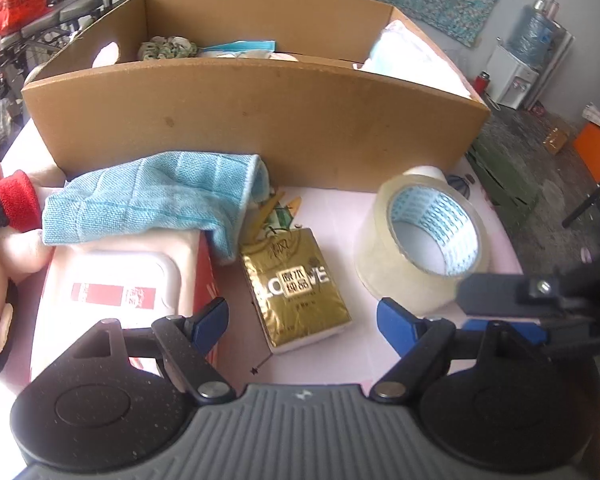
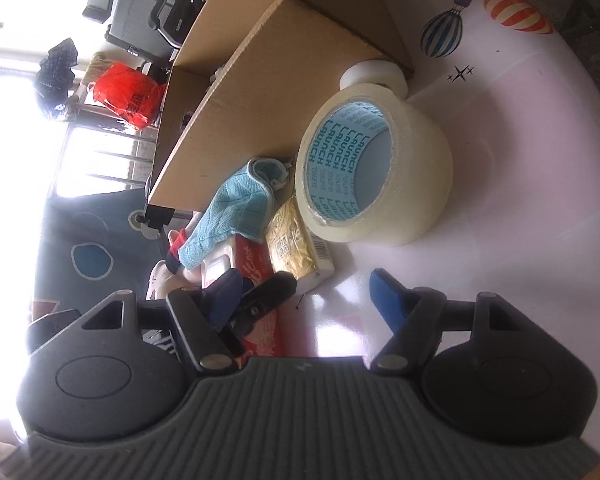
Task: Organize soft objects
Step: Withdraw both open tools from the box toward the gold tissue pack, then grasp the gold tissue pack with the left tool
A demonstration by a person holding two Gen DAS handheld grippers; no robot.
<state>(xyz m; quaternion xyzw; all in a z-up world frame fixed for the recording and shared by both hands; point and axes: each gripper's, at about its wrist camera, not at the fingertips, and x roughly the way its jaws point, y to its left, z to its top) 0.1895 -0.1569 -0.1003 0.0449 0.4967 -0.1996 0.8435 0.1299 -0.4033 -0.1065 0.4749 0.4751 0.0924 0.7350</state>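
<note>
On the worktop [image 1: 332, 364] before the box [image 1: 256, 120], the tissue pack [image 1: 296, 292] lies between the left gripper [image 1: 300, 320]'s open fingers. Light, squashy, slick wrap: pinch across its long sides. Right gripper [image 2: 304, 300]: open, empty.

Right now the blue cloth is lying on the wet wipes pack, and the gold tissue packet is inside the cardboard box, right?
Not quite. The gold tissue packet lies on the table in front of the cardboard box, not inside it; the left wrist view shows this. The blue cloth does lie on the wet wipes pack.
</note>
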